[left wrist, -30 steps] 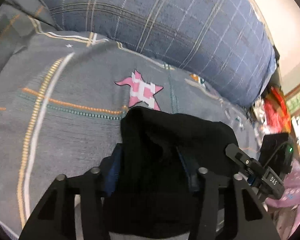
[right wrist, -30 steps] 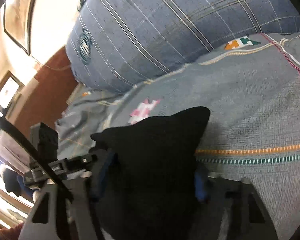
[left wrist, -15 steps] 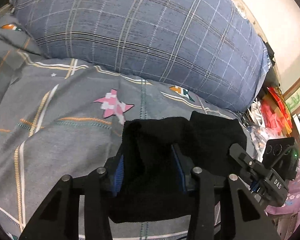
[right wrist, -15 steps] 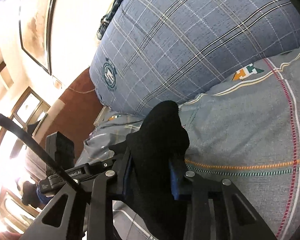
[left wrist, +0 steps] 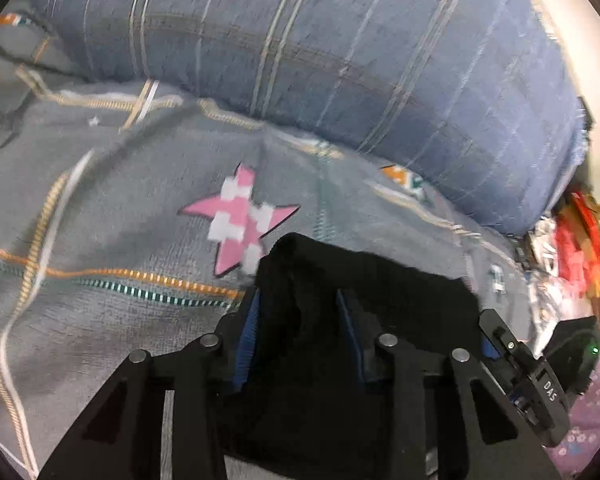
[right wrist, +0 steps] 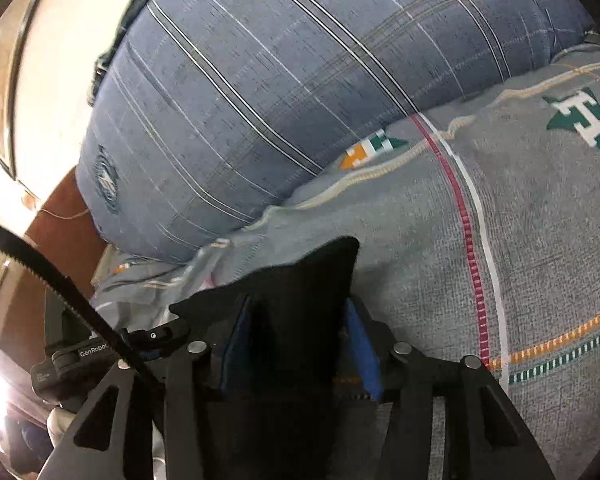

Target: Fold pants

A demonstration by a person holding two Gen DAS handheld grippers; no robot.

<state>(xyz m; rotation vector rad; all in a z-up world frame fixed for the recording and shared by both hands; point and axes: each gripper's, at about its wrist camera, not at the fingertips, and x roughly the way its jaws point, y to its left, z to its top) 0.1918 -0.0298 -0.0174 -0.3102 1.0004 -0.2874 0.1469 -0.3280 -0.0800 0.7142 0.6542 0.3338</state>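
The black pants (left wrist: 364, 304) are bunched between the blue-padded fingers of my left gripper (left wrist: 300, 320), which is shut on them just above the grey patterned bedsheet (left wrist: 100, 200). In the right wrist view the same black pants (right wrist: 300, 300) stick up between the blue pads of my right gripper (right wrist: 296, 340), also shut on the cloth. The other gripper shows at each view's edge, the right one (left wrist: 532, 384) in the left view and the left one (right wrist: 100, 352) in the right view. Most of the pants are hidden under the grippers.
A large blue plaid pillow (left wrist: 340, 60) lies across the back of the bed, also in the right wrist view (right wrist: 280, 100). A pink star print (left wrist: 240, 216) is on the sheet. Red and pink clutter (left wrist: 580, 240) sits beyond the bed's right edge.
Both grippers, still holding the pants, have dropped and tilted down toward the sheet since half a second ago. The pillow fills less of each view and more sheet shows.
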